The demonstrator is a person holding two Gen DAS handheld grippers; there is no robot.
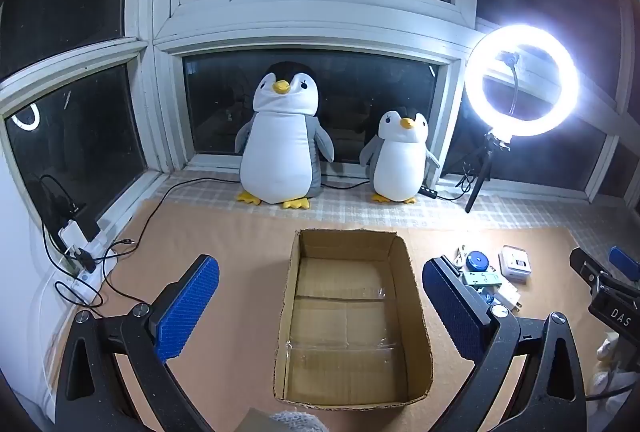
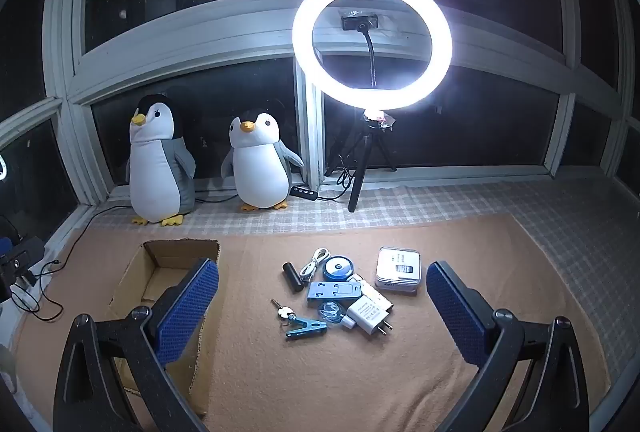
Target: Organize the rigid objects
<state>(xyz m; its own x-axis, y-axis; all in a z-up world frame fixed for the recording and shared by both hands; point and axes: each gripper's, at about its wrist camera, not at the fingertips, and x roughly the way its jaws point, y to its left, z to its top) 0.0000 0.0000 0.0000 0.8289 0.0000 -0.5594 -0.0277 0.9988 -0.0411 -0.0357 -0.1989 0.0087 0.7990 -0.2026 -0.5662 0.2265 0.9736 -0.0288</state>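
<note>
We are finding cardboard box [image 1: 416,296] holding 0 items; small-object pile [image 2: 344,292] waiting; left gripper [image 1: 320,306], right gripper [image 2: 322,306] both gaping, carrying nothing.

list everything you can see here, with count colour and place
box: 1, brown cardboard, open and empty, on the mat left of the small items
penguin toys: 2, white and grey, on the sill by the window
ring light: 1, white, lit, on a black tripod right of the penguins
charger: 1, white, near edge of the pile
clip: 1, blue, nearest item, beside the keys
keys: 1 bunch, silver
cable: 1, white, coiled, far side
cylinder: 1, black, left of pile
tin: 1, silver, right of pile
mat: 1, tan
left tool: 1, blue pads, open, above box
right tool: 1, blue pads, open, above pile
</note>
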